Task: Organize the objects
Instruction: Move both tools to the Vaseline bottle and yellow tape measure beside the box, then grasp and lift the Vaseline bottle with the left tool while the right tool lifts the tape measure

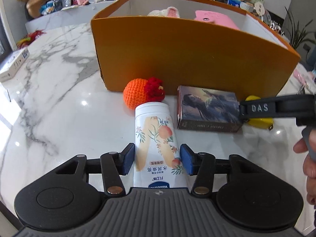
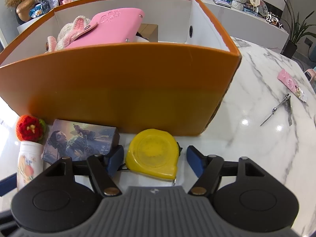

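Marble table (image 2: 256,102), orange box (image 1: 187,59) far. Left gripper (image 1: 157,158) clamped on tube (image 1: 156,138); right gripper (image 2: 156,161) slightly open around tape measure (image 2: 152,154), right pad apart.

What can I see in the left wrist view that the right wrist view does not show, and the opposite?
Only the left wrist view shows the left gripper, its jaws pressing the sides of the lotion tube, a white carton at the table's left edge, and a person's hand.

Only the right wrist view shows the right gripper, its jaws either side of the yellow tape measure without touching it, the nail clippers and a pink packet.

Both show the orange box, the pink pouch inside it, the crochet ball and the picture box.
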`<state>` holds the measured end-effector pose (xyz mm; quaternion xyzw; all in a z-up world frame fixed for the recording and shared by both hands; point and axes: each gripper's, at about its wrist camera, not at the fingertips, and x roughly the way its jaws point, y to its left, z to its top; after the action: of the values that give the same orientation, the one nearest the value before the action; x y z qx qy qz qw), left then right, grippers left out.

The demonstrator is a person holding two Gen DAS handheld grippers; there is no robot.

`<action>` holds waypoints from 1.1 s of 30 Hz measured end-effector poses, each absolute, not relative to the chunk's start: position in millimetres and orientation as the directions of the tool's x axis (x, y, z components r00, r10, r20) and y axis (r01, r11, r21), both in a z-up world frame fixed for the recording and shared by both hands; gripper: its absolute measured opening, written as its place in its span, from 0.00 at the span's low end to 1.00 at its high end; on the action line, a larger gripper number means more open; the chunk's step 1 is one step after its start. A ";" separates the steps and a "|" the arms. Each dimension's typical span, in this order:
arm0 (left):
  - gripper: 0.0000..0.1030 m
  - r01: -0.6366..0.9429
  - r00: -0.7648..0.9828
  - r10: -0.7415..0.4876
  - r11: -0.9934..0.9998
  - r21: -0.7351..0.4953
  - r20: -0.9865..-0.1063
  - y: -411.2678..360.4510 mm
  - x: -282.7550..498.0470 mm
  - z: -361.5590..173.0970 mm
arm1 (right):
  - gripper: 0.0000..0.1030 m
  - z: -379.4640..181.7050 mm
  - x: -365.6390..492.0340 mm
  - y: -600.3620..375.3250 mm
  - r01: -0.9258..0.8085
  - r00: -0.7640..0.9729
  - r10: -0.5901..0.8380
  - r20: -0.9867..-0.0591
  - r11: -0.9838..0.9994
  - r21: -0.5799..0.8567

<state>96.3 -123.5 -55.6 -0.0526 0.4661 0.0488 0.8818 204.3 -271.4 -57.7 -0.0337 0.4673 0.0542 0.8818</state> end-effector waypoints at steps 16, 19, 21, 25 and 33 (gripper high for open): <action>0.56 -0.113 0.552 0.037 0.993 -0.031 -0.833 -117.1 100.6 -56.1 | 0.59 -55.1 207.8 -276.2 -0.138 0.541 0.093 -0.836 0.990 0.020; 0.56 -0.112 0.550 0.035 0.993 -0.032 -0.834 -116.5 100.7 -55.6 | 0.59 -54.1 209.6 -279.3 -0.146 0.539 0.095 -0.837 0.989 0.019; 0.56 -0.111 0.549 0.036 0.993 -0.030 -0.835 -116.3 100.4 -55.1 | 0.59 -52.6 207.4 -280.5 -0.149 0.540 0.095 -0.836 0.989 0.016; 0.56 -0.111 0.546 0.036 0.993 -0.030 -0.837 -116.0 100.3 -54.7 | 0.59 -48.5 202.6 -278.8 -0.153 0.545 0.093 -0.833 0.988 0.010; 0.55 -0.107 0.542 0.022 0.993 -0.043 -0.840 -116.7 97.0 -52.4 | 0.59 -37.3 188.3 -276.3 -0.186 0.554 0.110 -0.825 0.983 0.006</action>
<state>97.0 -116.7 -52.4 -0.0447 0.4769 0.0367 0.8770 188.3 -276.3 -37.3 -0.0409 0.4647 0.0840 0.8805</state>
